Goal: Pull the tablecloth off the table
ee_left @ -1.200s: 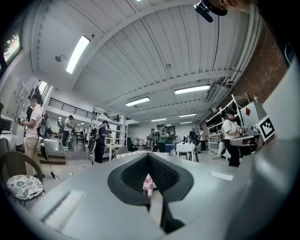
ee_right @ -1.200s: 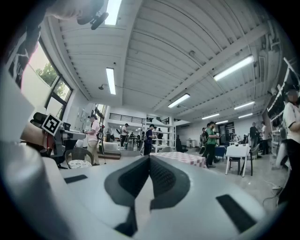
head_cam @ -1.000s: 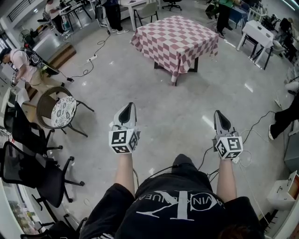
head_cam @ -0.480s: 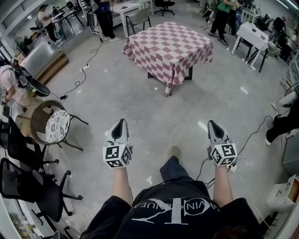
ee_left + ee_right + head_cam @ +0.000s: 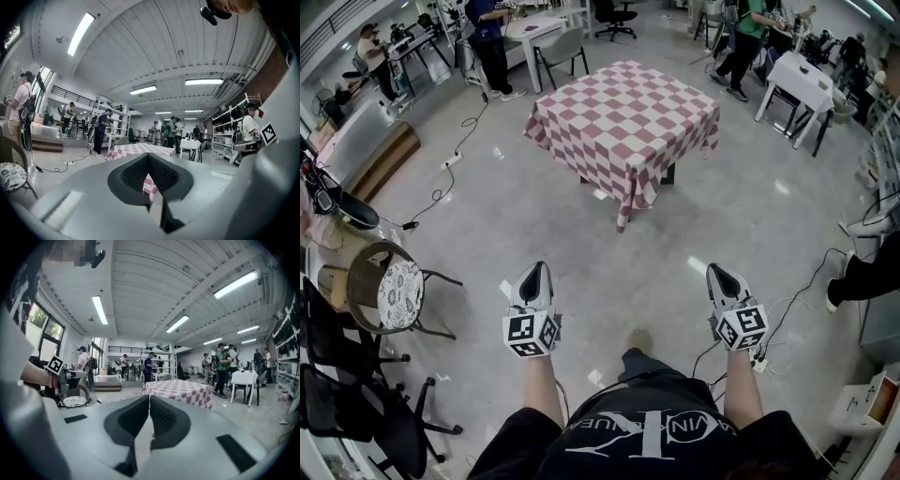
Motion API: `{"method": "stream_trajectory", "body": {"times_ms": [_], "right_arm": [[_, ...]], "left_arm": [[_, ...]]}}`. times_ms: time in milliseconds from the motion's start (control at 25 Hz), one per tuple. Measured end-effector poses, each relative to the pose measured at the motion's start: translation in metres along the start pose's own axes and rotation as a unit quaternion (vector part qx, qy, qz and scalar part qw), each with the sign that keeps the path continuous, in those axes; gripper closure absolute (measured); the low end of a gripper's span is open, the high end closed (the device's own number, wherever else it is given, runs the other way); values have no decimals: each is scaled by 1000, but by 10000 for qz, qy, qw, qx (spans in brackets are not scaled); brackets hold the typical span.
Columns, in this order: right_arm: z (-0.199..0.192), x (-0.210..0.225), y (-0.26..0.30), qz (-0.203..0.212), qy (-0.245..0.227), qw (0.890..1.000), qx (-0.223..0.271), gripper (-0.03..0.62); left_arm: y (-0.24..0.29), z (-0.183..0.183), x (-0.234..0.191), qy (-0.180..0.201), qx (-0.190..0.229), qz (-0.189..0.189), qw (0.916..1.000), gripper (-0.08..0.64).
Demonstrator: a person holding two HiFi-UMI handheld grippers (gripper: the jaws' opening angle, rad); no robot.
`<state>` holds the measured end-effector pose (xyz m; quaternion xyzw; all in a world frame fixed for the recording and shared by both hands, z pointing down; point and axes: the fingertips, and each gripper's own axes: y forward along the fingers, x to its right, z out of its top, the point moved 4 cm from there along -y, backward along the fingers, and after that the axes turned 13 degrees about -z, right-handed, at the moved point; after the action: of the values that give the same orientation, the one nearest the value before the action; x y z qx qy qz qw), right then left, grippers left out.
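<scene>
A red-and-white checked tablecloth (image 5: 623,122) covers the square table (image 5: 667,174) standing alone on the grey polished floor (image 5: 478,225) of a busy workshop. The cloth lies flat across the top and hangs down on every side that shows, so only the dark legs show beneath the hem. Its corners fall in long points, the nearest one dropping almost to the floor.

The table stands ahead of the person (image 5: 656,431) wearing the camera and well apart from both tools. The left gripper (image 5: 534,268) and the right gripper (image 5: 713,270) are held out side by side, each with its jaws pressed together on nothing (their own cameras show the dark pads meeting in a thin seam, with the checked cloth far beyond).

By count there are one tablecloth, one covered table and two grippers. Two bare white tables stand at the far edge, one to the left (image 5: 534,26) and one to the right (image 5: 797,75). One round chair (image 5: 394,291) with a patterned cushion sits at the left. Several people stand around the far tables, too small and crowded to number.
</scene>
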<state>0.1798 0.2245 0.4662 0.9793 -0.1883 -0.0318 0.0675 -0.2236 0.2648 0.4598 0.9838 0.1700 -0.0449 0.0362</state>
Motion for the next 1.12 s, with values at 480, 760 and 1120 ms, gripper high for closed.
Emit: {"method": "stream_trajectory", "body": {"times_ms": [480, 760, 1120], "right_arm": [[0, 75, 107, -108, 206, 9997, -1, 580], [-8, 86, 142, 7, 435, 9990, -70, 580], [-17, 89, 202, 108, 592, 9978, -290, 580]], "left_arm": [[134, 2, -23, 105, -159, -182, 9997, 548], [151, 6, -40, 105, -262, 21, 9996, 548], [201, -3, -78, -12, -425, -51, 9991, 548]]}}
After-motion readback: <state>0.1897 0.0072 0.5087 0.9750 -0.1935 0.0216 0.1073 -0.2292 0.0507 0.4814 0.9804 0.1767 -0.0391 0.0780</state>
